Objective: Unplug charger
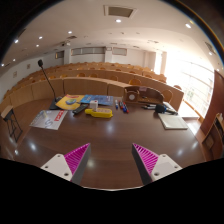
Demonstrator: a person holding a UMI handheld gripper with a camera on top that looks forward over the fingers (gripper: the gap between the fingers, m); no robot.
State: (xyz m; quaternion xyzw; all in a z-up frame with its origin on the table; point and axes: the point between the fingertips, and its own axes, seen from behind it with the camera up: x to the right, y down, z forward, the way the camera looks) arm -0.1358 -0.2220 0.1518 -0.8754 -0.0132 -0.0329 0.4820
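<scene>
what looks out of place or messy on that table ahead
Nothing looks spilled or damaged. A yellow item, papers and a dark object lie loosely across the wooden table. The hand-held gripper is open, holding nothing.

From where I stand, the brown table (110,140) lies bare just ahead of the gripper (110,160), whose fingers stand apart with nothing between them. Toward twelve o'clock the way runs free up to a yellow object (98,112). At eleven lie papers (49,119); at one, a dark toy car (143,95); at two, a flat booklet (172,121).
</scene>
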